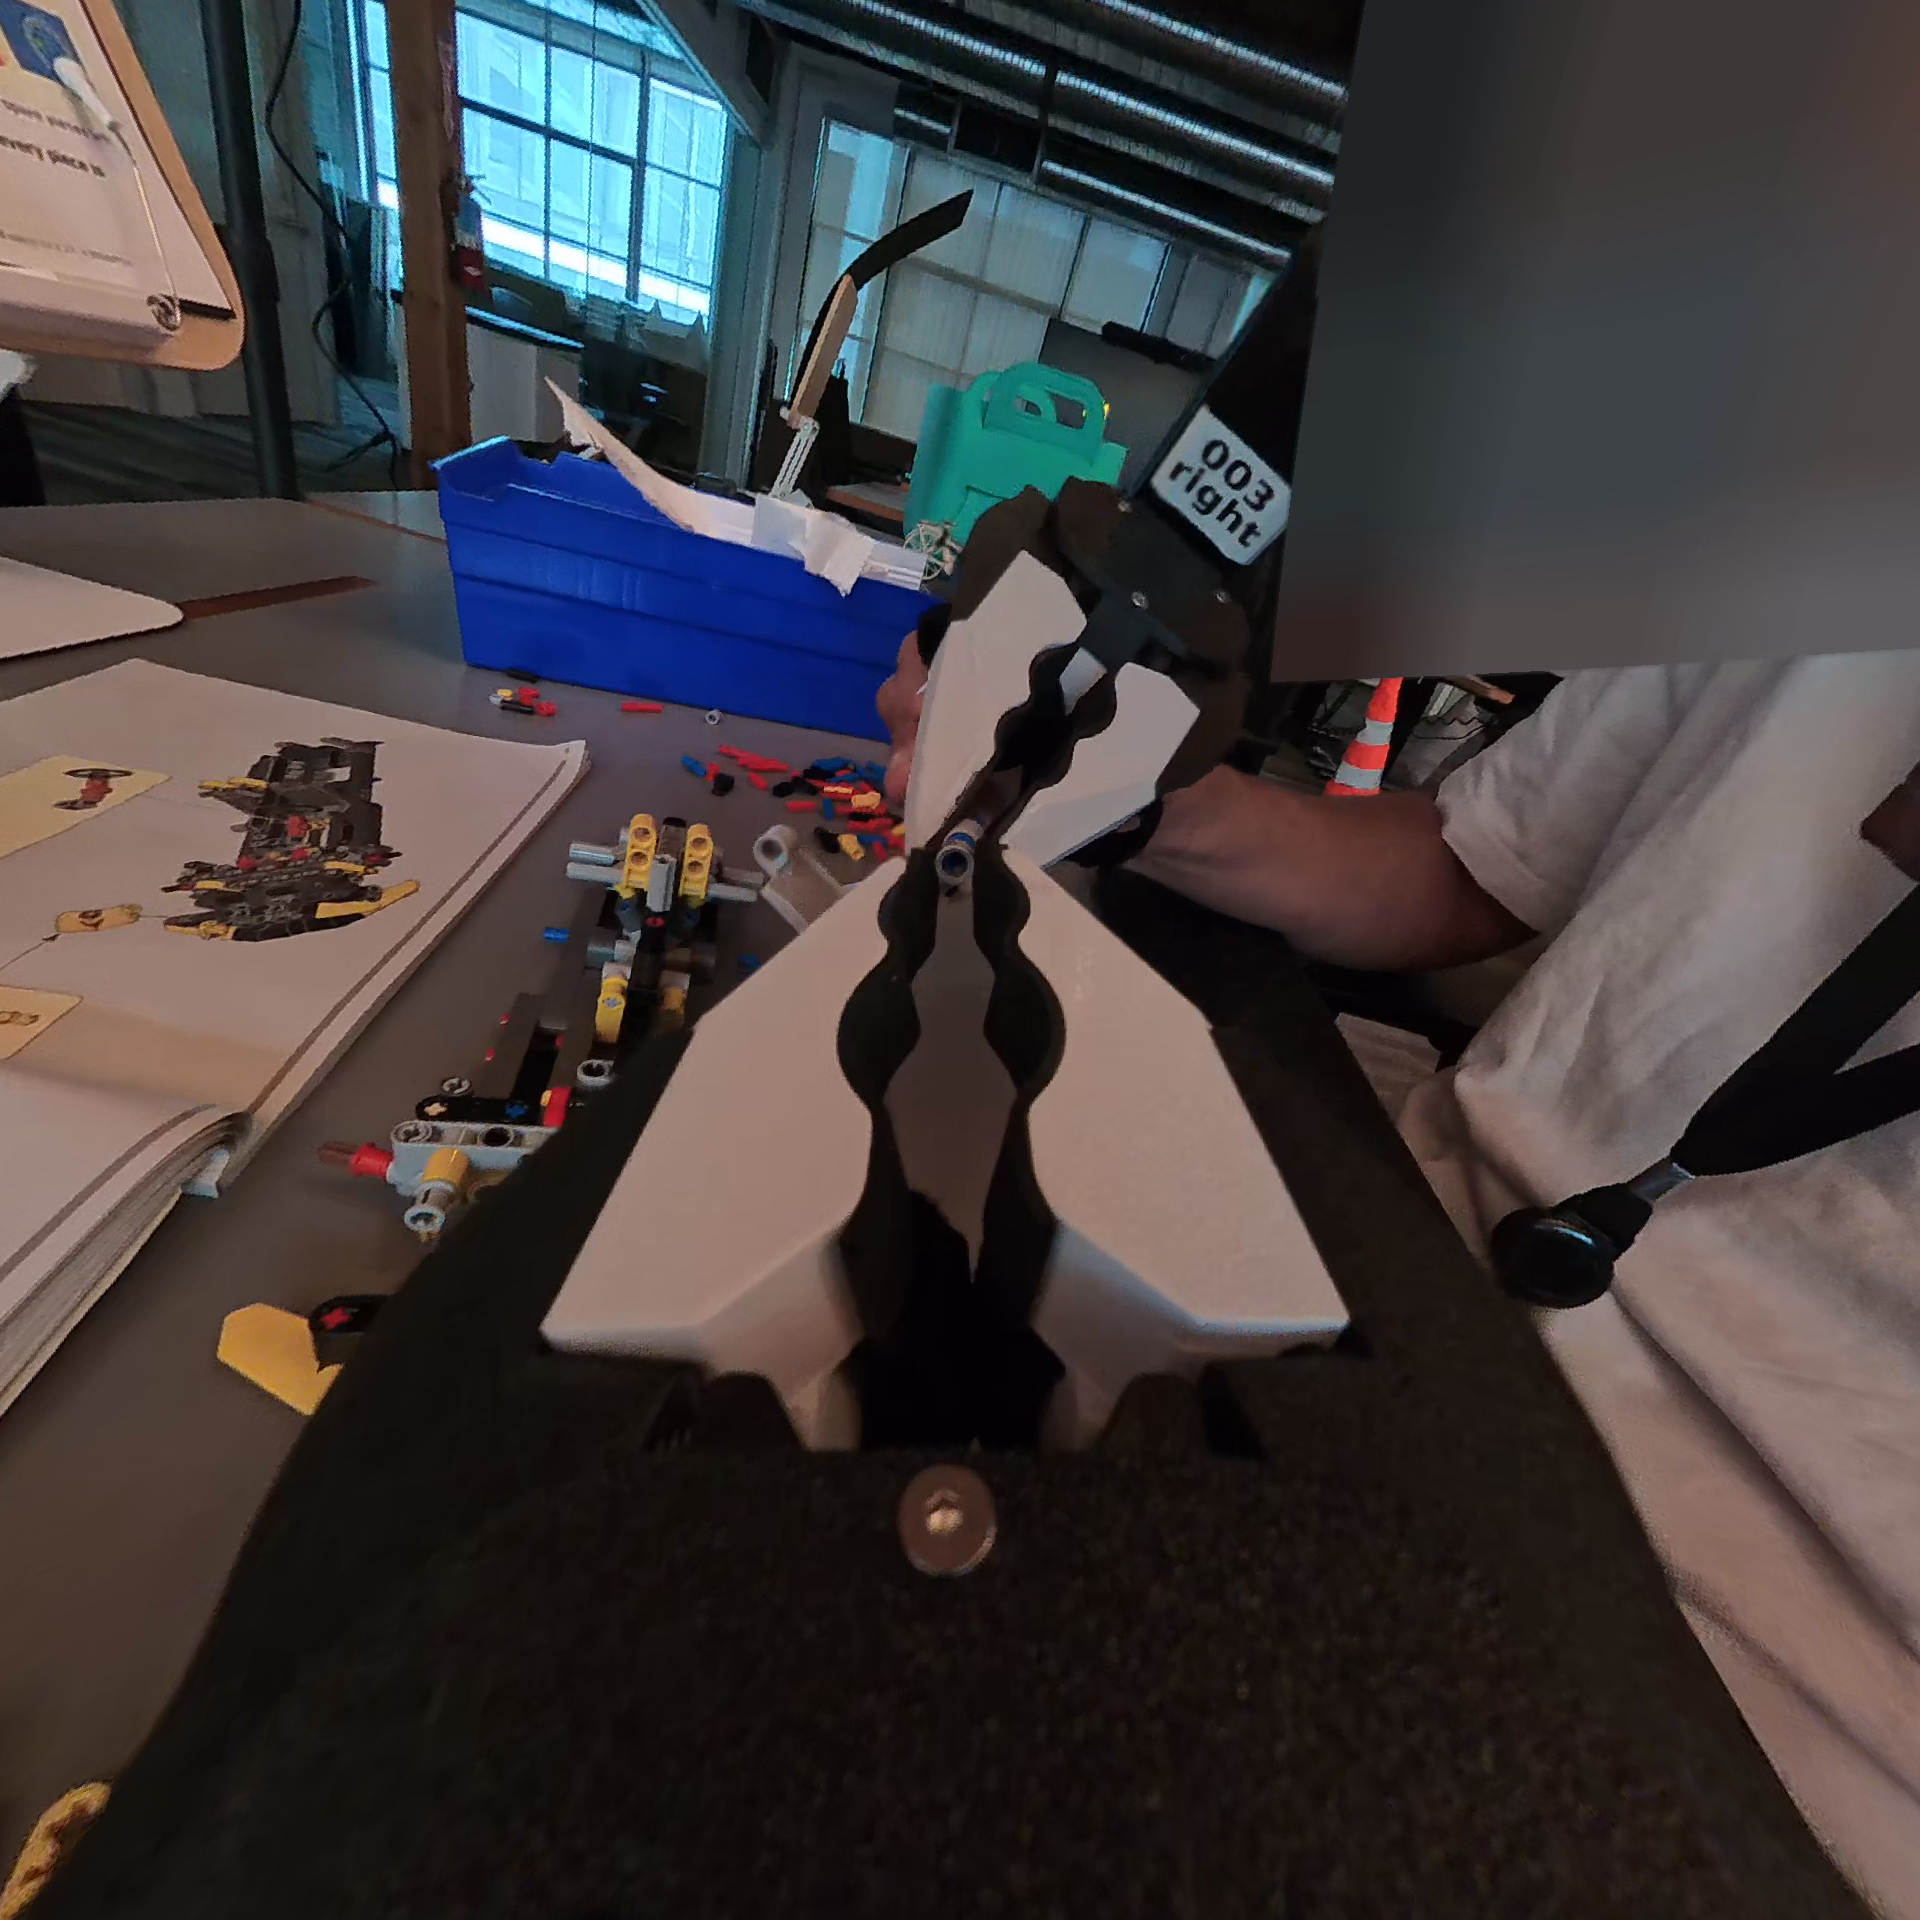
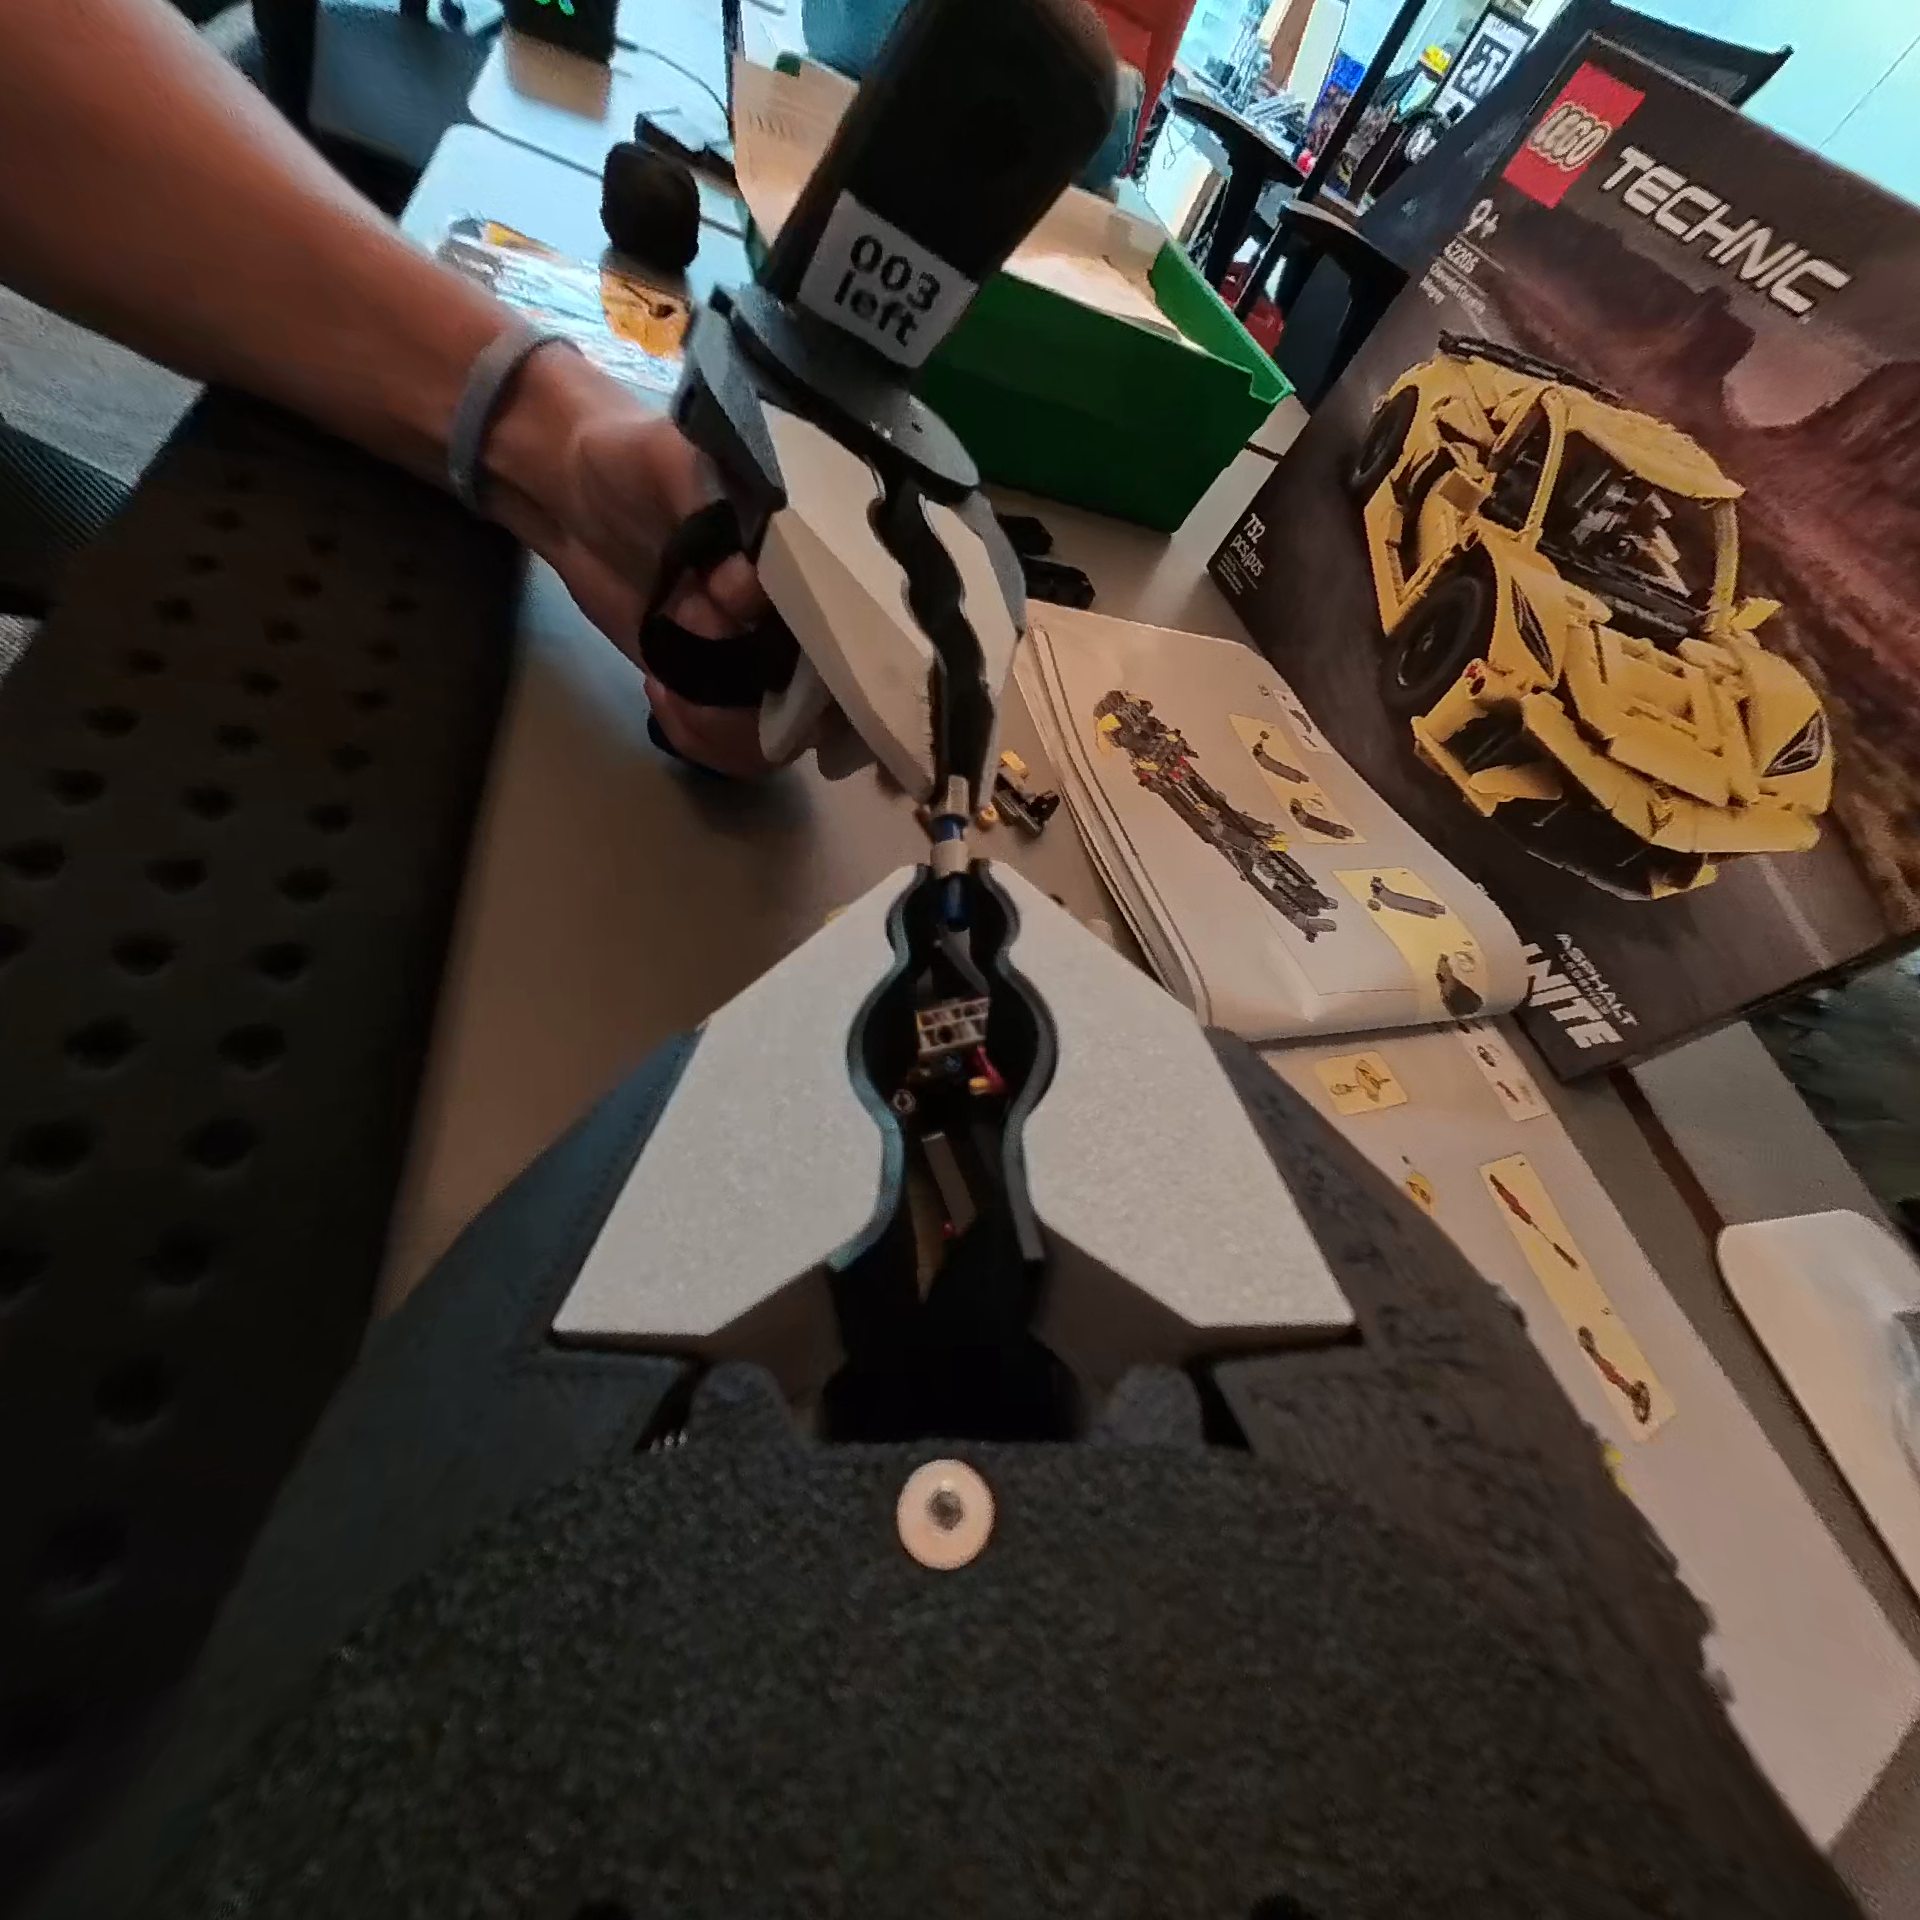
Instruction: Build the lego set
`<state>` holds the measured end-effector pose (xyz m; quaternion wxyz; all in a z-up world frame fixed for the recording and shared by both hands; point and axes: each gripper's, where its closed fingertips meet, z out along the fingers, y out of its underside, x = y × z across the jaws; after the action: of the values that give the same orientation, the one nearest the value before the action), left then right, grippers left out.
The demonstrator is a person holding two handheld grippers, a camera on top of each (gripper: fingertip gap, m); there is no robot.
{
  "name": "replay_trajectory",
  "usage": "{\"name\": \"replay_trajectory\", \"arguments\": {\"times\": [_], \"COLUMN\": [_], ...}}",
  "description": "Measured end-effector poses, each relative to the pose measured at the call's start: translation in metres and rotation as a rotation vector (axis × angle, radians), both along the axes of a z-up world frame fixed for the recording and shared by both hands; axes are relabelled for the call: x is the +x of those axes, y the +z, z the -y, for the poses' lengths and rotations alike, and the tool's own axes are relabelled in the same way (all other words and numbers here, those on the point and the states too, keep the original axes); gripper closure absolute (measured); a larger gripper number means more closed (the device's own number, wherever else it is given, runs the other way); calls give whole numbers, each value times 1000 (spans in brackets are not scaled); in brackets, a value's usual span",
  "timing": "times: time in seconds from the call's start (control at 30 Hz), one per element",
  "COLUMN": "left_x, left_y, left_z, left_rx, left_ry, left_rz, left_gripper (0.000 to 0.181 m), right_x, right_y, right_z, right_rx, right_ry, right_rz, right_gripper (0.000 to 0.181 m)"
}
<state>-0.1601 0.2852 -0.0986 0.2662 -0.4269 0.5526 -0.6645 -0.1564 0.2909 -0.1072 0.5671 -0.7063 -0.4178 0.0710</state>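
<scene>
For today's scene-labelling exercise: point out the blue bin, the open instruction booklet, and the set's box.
blue bin [image 1: 623, 592], left wrist view, on its long front wall.
instruction booklet [image 2: 1247, 821], right wrist view, on the open upper page.
set's box [image 2: 1621, 644], right wrist view, on the printed front face, at the yellow car.

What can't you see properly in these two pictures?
- Left wrist view: the half-built car runs behind the left tool.
- Left wrist view: loose pieces are too small to identify.
- Right wrist view: pieces under the right tool show only through its gap.
- Both views: how the tiny grey-and-blue piece joins.
</scene>
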Motion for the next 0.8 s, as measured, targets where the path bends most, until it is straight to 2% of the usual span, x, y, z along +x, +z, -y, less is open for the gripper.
{"name": "replay_trajectory", "arguments": {"times": [0.13, 0.2, 0.43, 0.6, 0.8], "left_x": [-3, -2, -3, -2, -3], "left_y": [2, 8, 12, 13, 17], "left_z": [8, 14, -9, -2, 0], "left_rx": [-74, -120, -90, 22, 52], "left_ry": [-84, -116, 0, 14, 25], "left_rz": [-16, 8, 40, 76, 111], "left_gripper": [176, 176, 176, 176, 176], "right_x": [-15, -15, 7, 1, -12], "right_y": [-6, -11, 16, 10, 6], "right_z": [4, -4, -5, -1, 2], "right_rx": [36, 72, 64, 26, -19], "right_ry": [45, -27, -63, -20, 23], "right_rz": [58, 151, -78, -91, -102], "right_gripper": [175, 175, 175, 175, 175]}}
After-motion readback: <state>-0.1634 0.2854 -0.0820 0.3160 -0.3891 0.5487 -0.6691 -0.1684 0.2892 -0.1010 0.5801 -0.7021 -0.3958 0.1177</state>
